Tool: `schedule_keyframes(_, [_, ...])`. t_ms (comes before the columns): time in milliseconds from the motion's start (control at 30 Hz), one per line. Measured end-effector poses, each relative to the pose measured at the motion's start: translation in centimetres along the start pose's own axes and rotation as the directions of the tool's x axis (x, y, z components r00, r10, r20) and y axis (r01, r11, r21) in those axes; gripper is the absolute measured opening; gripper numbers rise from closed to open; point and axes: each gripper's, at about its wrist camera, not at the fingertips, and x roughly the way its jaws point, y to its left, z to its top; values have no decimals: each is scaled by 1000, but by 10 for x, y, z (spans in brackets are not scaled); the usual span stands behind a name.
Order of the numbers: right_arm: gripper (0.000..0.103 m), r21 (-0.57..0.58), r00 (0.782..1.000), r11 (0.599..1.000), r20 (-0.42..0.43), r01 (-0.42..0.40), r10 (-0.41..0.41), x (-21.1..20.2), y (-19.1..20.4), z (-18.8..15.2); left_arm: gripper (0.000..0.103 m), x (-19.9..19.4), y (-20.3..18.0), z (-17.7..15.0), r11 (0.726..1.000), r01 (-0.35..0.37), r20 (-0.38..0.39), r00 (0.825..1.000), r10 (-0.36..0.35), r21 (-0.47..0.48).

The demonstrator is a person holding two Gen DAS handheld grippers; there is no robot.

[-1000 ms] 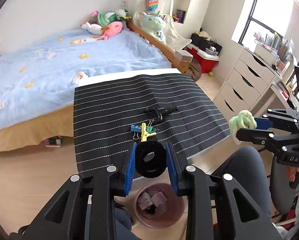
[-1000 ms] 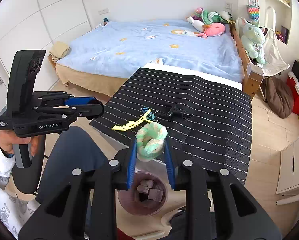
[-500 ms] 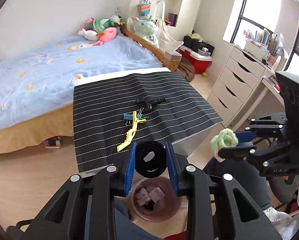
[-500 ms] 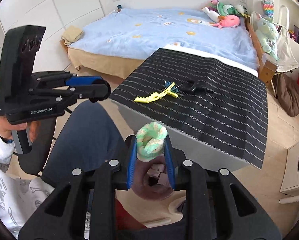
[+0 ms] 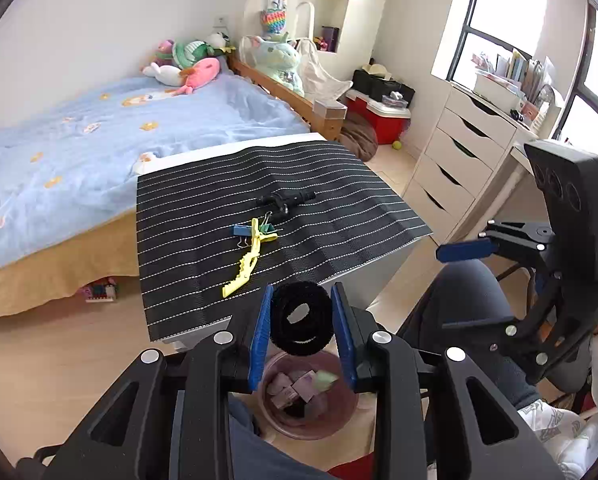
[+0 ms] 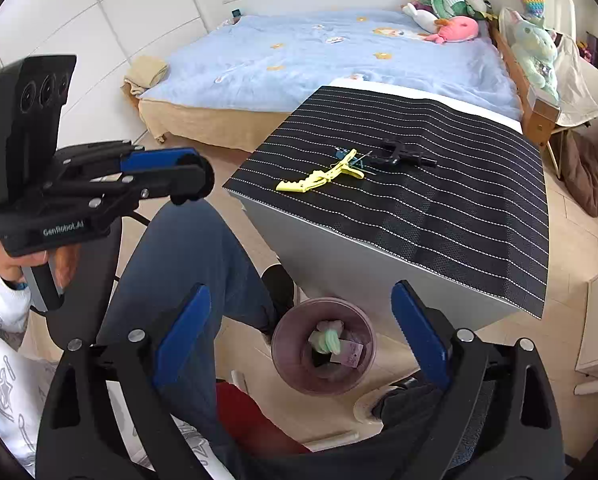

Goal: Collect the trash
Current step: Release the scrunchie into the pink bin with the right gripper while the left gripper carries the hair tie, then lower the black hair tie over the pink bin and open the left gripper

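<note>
Right wrist view: right tongs (image 6: 299, 332) just sprung apart, nothing between — green scrunchie (image 6: 327, 341) in bin (image 6: 285, 350) at 6 o'clock. Left tongs (image 5: 301, 322) clamped on black ring (image 5: 301, 320) above bin.

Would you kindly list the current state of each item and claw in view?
Left claw: shut on the black ring, above the bin.
Right claw: jaws have just been opening, nothing between them.
Green scrunchie: lying inside the bin.
Bin: on the floor, uncovered, partly filled.
Yellow clip: lying on the striped mat.
Black tool: lying on the mat.
</note>
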Motion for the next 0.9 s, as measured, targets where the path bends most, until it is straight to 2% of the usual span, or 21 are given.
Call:
schedule_keyframes(267, [97, 59, 996, 997, 64, 52, -56, -17, -12, 4, 29, 1, -7, -1, 999, 31, -9, 999, -31, 35])
schedule_keyframes(467, [97, 75, 992, 993, 75, 92, -98, -23, -17, 4, 29, 5, -17, -5, 997, 44, -28, 999, -43, 68])
schedule_keyframes(900, [97, 107, 988, 988, 98, 110, -121, -33, -27, 3, 32, 10, -33, -9, 989, 86, -62, 995, -79, 123])
